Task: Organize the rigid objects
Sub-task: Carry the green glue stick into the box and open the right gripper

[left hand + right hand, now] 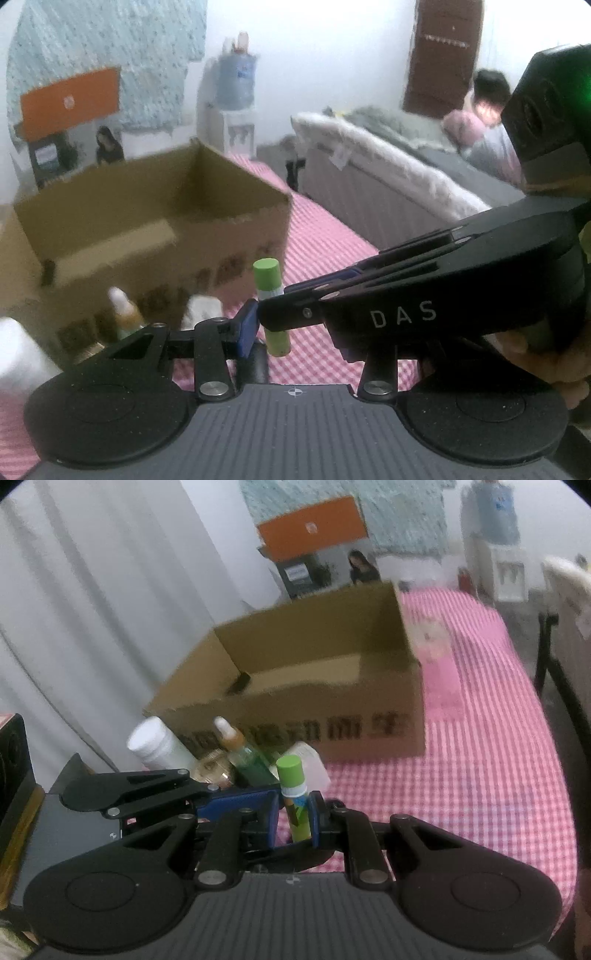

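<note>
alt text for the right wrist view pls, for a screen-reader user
The right gripper holds an upright green-capped glue stick between its blue pads, above a pink checked tablecloth. Behind it stands an open cardboard box, with a white bottle and a dropper bottle at its front. The left gripper reaches in from the left.

A matt brown cardboard box (295, 686) is seen on a pink-and-white checked cloth (480, 775). A smooth plastic glue stick (293, 797) with a matt green cap is framed by the matt black plastic of the right gripper (293, 818), whose pivots are fitted with bright metal pins.
</note>
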